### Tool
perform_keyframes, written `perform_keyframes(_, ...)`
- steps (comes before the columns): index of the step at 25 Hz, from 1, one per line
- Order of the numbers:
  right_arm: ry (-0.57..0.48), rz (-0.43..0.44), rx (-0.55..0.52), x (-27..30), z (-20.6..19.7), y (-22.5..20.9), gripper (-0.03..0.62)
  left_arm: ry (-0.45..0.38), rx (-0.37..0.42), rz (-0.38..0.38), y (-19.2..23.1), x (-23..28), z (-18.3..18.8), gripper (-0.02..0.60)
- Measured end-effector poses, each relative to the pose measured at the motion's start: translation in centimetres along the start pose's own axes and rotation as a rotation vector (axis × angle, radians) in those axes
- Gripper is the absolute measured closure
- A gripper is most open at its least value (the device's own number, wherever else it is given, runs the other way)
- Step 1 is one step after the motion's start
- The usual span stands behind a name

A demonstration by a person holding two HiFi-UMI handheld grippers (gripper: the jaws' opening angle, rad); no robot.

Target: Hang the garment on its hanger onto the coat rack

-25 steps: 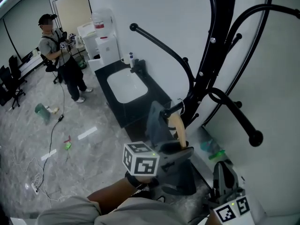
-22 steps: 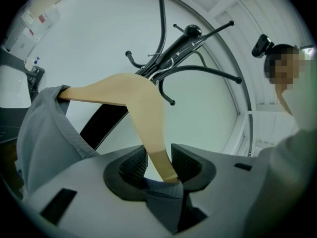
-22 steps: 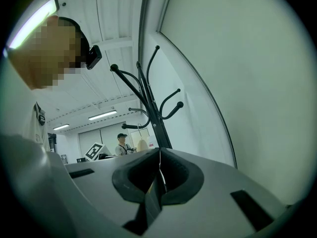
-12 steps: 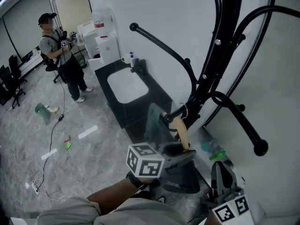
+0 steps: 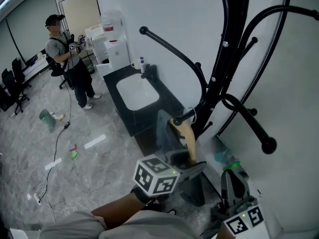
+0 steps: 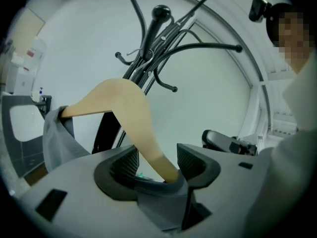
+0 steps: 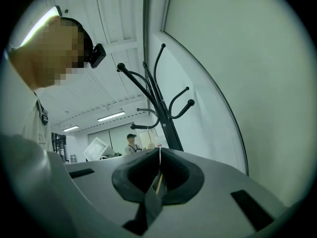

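Left tool (image 6: 157, 160): jaws are set apart, just opened wider; a smooth, pale wooden hanger (image 6: 124, 100) arm is seen between them, unclamped | soft grey garment (image 6: 57, 138) is draped ahead-left | right tool (image 7: 157, 175): jaws are pressed together | black curved ball-tipped coat rack (image 5: 227, 59) is seen ahead | glossy marbled floor (image 5: 99, 168) below.

The left gripper (image 5: 192, 164), jaws just opening, straddles the hanger (image 5: 187, 136) of the garment (image 5: 165, 131) at the coat rack (image 5: 222, 68).
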State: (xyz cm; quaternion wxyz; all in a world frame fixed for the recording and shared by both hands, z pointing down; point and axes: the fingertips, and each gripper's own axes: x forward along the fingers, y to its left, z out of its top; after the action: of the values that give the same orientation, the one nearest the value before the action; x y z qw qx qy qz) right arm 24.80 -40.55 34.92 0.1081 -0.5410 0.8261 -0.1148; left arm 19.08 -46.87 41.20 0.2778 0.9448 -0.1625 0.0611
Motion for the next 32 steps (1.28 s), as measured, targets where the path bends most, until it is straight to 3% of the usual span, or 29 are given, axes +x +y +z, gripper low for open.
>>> perform_keyframes(2, -0.006, 0.012, 0.002, -0.2, 0.1, 0.2, 0.577, -0.007, 0.008, 0.038, 0.4, -0.1, 0.1, 0.356)
perform_keyframes(6, -0.012, 0.03, 0.003, -0.8, 0.3, 0.6, 0.577, -0.057, -0.028, 0.039, -0.1, -1.0, 0.7, 0.356)
perform_keyframes(12, -0.019, 0.056, -0.004, -1.4, 0.7, 1.5, 0.577, -0.098, 0.034, 0.06, -2.3, -2.1, 1.1, 0.357)
perform_keyframes(18, 0.0, 0.085, -0.002, -1.8, 0.3, 3.2, 0.577, -0.17, 0.157, 0.098, -5.7, -4.1, 1.7, 0.554)
perform_keyframes(23, 0.061, 0.116, -0.037, -1.7, -1.3, 5.1, 0.579, -0.205, 0.295, 0.115, -8.6, -4.9, 1.4, 0.575)
perform_keyframes(32, 0.11, 0.097, -0.095, -2.2, -2.2, 4.9, 0.579, -0.223, 0.273, 0.109, -9.7, -4.9, 0.1, 0.575)
